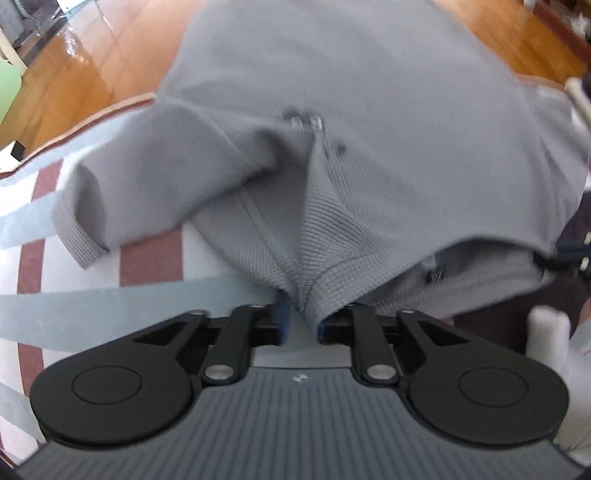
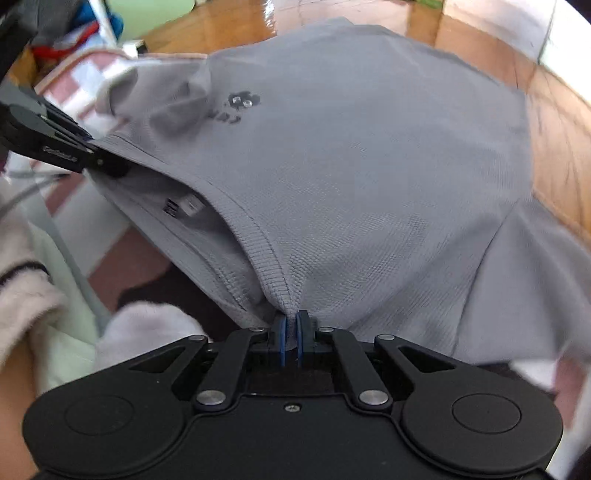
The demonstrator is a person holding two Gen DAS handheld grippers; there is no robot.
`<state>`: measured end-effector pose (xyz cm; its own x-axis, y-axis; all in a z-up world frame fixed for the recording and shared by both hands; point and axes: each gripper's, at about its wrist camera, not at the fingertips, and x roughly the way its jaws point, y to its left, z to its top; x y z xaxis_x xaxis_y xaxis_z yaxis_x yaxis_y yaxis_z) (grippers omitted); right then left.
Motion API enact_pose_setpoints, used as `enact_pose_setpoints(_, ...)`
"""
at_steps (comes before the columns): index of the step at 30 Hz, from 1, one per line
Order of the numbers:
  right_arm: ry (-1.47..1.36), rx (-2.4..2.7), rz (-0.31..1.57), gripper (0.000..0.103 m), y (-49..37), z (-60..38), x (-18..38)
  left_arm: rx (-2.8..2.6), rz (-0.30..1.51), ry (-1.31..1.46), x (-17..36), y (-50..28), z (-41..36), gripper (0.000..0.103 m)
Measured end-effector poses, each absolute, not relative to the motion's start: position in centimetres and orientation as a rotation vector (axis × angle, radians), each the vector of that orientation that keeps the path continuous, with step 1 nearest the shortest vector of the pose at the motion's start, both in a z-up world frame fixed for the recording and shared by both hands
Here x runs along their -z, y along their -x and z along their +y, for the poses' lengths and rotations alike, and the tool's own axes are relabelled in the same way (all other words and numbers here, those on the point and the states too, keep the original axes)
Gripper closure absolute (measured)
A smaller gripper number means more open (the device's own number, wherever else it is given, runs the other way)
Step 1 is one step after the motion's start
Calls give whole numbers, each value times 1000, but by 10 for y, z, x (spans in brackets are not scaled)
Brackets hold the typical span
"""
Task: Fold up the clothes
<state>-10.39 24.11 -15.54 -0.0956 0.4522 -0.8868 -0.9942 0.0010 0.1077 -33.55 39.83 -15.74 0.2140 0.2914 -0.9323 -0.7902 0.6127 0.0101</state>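
Note:
A grey polo shirt [image 1: 369, 110] with clear buttons [image 1: 306, 123] fills both views and is blurred by motion. My left gripper [image 1: 301, 321] is shut on the ribbed collar edge, and cloth is bunched between its blue pads. A short sleeve [image 1: 122, 192] hangs to the left. My right gripper [image 2: 290, 326] is shut on the other side of the collar [image 2: 273, 273]. The shirt [image 2: 369, 166] stretches away from it, with the neck label [image 2: 181, 206] showing inside. In the right wrist view the left gripper [image 2: 92, 157] pinches the collar at the far left.
Under the shirt lies a checked cloth [image 1: 74, 295] in white, red-brown and pale blue. Shiny wooden floor [image 1: 92, 74] shows beyond it. A hand in a fluffy white glove [image 2: 147, 328] is at the lower left, and coloured clutter [image 2: 74, 33] sits at the upper left.

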Motion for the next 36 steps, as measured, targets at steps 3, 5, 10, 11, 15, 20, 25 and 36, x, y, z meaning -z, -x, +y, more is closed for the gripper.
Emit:
enact_pose_setpoints(3,766,-1462,965,98,97,236,155,-796,993,650,136,351,408,50)
enact_pose_setpoints(5,771,-1459,984,98,94,235,158,-821,904,752,124,371,420,41)
enact_pose_setpoints(10,800,-1494,1077,88,102,235,160,-1044,770,852,109,411,461,34)
enact_pose_setpoints(11,796,-1504,1080,88,103,235,158,-1096,755,856,107,417,470,34)
enact_pose_setpoints(15,647,-1536,1062,81,97,230,138,-1137,781,927,129,423,501,33)
enact_pose_setpoints(20,508,-1636,1077,75,95,247,113,-1159,859,1033,180,409,528,30)
enact_pose_setpoints(25,362,-1720,1225,55,116,293,120,-1097,821,971,187,404,540,100)
enact_pose_setpoints(36,374,-1653,1300,54,195,341,167,-1335,650,856,161,475,513,99)
